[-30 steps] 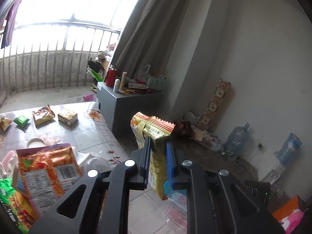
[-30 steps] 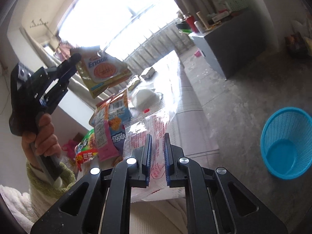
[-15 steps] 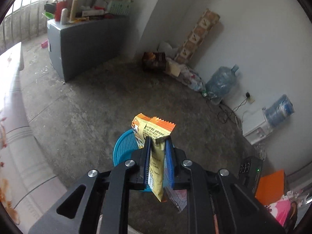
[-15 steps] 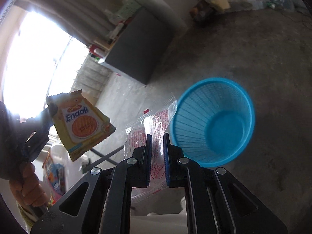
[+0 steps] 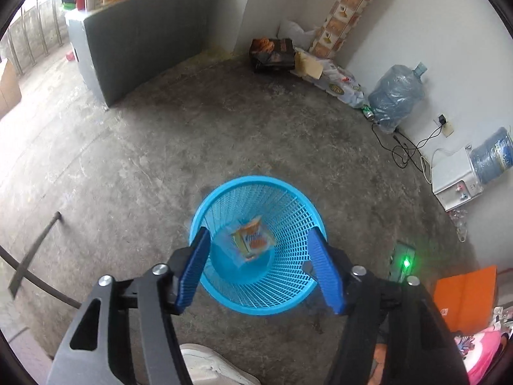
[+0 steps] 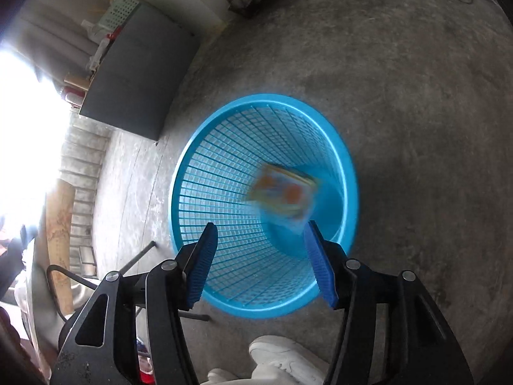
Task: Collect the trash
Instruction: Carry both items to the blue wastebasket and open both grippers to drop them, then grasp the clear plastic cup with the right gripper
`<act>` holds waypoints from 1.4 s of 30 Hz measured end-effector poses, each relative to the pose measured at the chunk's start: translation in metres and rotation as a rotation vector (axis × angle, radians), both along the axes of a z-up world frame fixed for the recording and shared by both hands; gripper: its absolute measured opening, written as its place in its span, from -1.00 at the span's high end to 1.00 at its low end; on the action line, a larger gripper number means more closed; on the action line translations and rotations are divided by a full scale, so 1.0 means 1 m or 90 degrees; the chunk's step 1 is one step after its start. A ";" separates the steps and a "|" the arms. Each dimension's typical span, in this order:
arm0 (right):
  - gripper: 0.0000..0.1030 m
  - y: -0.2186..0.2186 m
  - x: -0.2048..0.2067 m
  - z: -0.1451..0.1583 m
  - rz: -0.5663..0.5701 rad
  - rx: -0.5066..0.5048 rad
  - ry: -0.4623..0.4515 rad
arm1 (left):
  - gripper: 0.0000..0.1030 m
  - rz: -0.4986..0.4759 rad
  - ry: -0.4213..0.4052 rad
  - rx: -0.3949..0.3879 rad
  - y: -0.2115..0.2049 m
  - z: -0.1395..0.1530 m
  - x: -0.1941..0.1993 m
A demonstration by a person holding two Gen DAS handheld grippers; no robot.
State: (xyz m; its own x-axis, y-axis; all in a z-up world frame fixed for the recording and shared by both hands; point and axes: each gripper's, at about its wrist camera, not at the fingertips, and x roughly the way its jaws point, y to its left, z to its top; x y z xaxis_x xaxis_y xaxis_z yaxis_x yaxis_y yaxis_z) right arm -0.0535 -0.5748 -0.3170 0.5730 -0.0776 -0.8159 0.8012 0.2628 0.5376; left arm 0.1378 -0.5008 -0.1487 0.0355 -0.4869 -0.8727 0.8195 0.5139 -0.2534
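Your left gripper (image 5: 258, 264) and right gripper (image 6: 261, 256) just sprang open, empty, above the blue mesh basket (image 5: 298, 301), snack wrapper (image 5: 251, 240) inside.

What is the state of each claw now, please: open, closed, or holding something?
Left claw: open, just opened, nothing between its fingers; snack wrapper lies in the blue basket.
Right claw: open, just opened, holding nothing.

A bare grey concrete floor (image 5: 224, 134) meets white walls (image 5: 449, 41). A dark grey cabinet (image 5: 141, 41) stands against the wall, clutter on top. Beside it, strong daylight floods in; further along lie water jugs (image 5: 396, 96) and cables.
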 end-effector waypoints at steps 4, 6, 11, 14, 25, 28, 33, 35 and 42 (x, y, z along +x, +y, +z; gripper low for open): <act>-0.12 0.008 -0.017 0.013 -0.015 -0.021 0.001 | -0.22 0.010 -0.005 -0.020 0.016 0.017 0.004; -0.18 0.009 -0.025 0.023 -0.020 -0.034 -0.003 | -0.24 0.007 -0.007 -0.036 0.024 0.031 0.002; -0.30 0.017 -0.032 0.055 0.004 -0.089 -0.027 | -0.41 0.011 -0.037 -0.094 0.067 0.079 -0.006; -0.37 0.027 -0.028 0.087 0.041 -0.132 -0.063 | -0.48 0.023 -0.069 -0.117 0.103 0.108 -0.009; -0.57 0.105 0.047 0.194 0.285 -0.243 -0.201 | -0.66 0.186 -0.231 -0.198 0.302 0.185 -0.011; -0.58 0.133 0.074 0.210 0.358 -0.255 -0.225 | -0.66 0.252 -0.253 -0.194 0.352 0.185 -0.010; -0.58 0.183 0.130 0.230 0.470 -0.247 -0.254 | -0.66 0.316 -0.245 -0.198 0.411 0.178 -0.003; -0.59 0.204 0.156 0.234 0.518 -0.254 -0.261 | -0.66 0.333 -0.240 -0.211 0.431 0.180 0.004; -0.61 0.257 0.241 0.244 0.643 -0.314 -0.243 | -0.66 0.364 -0.206 -0.250 0.453 0.185 0.027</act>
State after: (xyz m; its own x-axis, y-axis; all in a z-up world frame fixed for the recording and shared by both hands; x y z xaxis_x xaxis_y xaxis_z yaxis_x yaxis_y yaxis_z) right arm 0.1870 -0.3174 -0.0732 0.7544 0.2914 -0.5882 -0.0783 0.9296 0.3601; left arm 0.1650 -0.0474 0.0362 0.5997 -0.5888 -0.5420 0.5180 0.8018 -0.2979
